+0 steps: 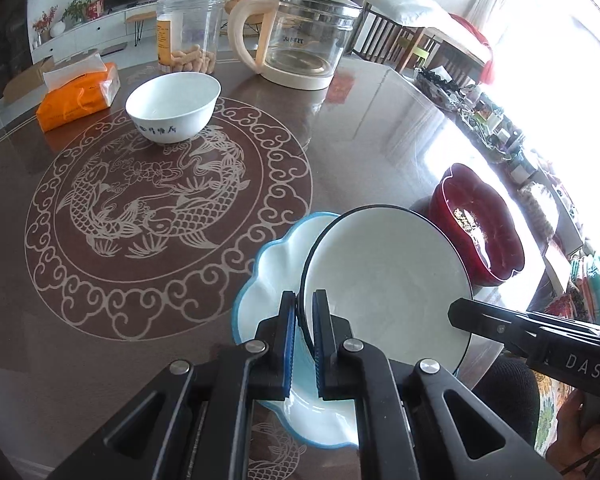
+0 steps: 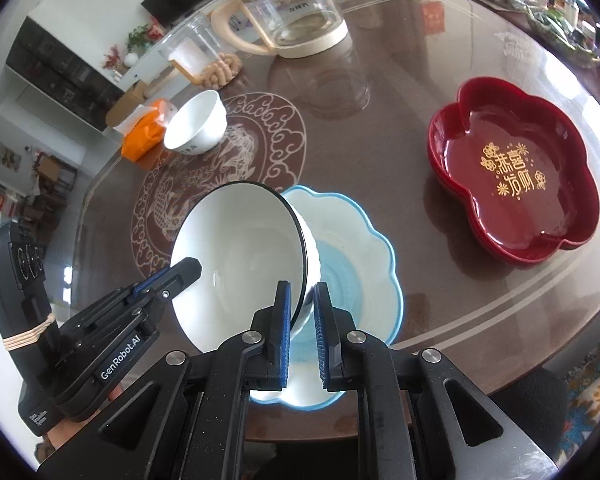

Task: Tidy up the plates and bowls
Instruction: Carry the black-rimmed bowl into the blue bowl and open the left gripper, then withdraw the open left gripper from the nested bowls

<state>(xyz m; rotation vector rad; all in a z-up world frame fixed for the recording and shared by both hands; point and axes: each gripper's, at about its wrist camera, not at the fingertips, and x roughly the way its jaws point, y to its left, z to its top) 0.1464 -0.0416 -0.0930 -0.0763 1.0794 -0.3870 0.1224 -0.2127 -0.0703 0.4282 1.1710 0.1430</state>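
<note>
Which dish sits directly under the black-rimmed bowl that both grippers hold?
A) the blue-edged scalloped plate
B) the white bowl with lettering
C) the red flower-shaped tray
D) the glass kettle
A: the black-rimmed bowl, pinched at its rim by the left gripper and right gripper, tilts over the blue-edged scalloped plate.

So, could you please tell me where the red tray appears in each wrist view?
Left wrist: the red tray sits at the right edge, behind the black-rimmed bowl.
Right wrist: it lies upper right, gold lettering visible.
Shared landmark: the glass kettle.
</note>
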